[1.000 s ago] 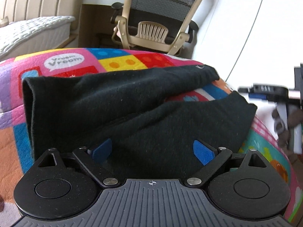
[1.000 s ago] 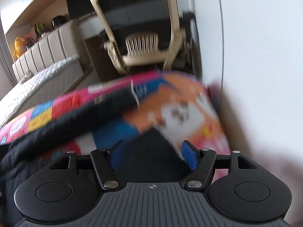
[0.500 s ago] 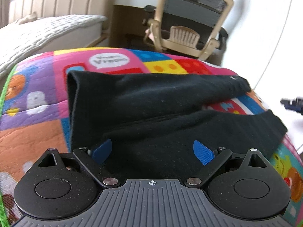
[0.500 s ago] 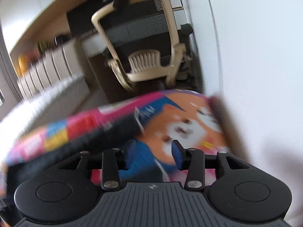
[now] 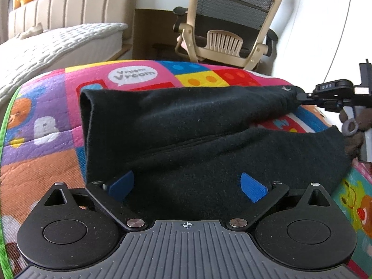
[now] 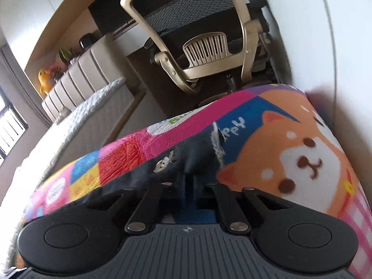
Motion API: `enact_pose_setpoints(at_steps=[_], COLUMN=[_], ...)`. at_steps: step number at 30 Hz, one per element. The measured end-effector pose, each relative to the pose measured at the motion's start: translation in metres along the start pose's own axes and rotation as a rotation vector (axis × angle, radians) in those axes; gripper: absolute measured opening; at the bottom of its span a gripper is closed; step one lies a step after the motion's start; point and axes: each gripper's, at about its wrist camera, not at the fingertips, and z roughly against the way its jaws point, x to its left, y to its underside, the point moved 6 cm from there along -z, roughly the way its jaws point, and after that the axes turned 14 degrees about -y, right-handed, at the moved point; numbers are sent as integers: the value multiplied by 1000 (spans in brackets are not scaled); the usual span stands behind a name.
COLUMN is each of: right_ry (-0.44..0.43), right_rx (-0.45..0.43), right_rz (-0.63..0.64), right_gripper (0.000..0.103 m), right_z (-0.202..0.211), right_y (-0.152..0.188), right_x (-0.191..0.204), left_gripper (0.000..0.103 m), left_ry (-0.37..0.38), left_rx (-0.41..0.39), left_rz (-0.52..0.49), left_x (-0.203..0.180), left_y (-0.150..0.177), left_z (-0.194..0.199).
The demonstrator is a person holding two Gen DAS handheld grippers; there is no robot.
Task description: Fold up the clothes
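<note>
White wall (image 5: 313, 23), beige mesh chair (image 5: 227, 21) — quilted white bed (image 5: 58, 44)

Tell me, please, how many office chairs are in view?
1. The same office chair shows in both wrist views, standing at the desk beyond the far edge of the colourful play mat. Others may be hidden.

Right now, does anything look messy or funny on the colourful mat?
Yes: the black garment lies rumpled and half folded on the mat, one far corner pinched by the right tool.
</note>
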Motion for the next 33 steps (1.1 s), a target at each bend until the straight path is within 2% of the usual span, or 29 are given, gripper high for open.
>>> enact_pose_setpoints(at_steps=[5,8,15,20,24,25,27,28,30,31,32,33], right_ry=[-27,2,128,165,223,215,194,193,194,196,196,192], right_rx=[6,-2,-17,-10,-58,-72,-83,-84,-83,-80,-78,-70], right_rz=[-47,-32,90,66,60,65,73,85,115,132,140,132], right_gripper=[5,5,7,8,13,13,14,18,37,52,57,57], right_z=[47,67,51,62,92,99,105,103,94,88,81,73], right_y=[22,32,22,33,39,39,36,34,30,28,26,25], right_x=[-2,-6,-12,-19,-26,-25,-20,-18,-14,-13,-14,-16], left_gripper=[101,101,103,103,103,103,103,103,103,103,103,103], left_ry=[36,52,53,74,170,177,141,122,55,15,-23,-54], left_rx=[1,2,7,0,5,-9,-47,-66,-71,-66,-60,-51], left_rz=[16,19,-44,-94,-5,33,96,128,166,180,187,184], left_x=[6,6,-13,-30,-27,-22,-10,-4,7,12,17,21], left_y=[-1,-2,-2,6,-7,-14,-31,-39,-50,-54,-56,-55], left_z=[1,0,-4,2,10,11,7,6,-5,-12,-19,-24])
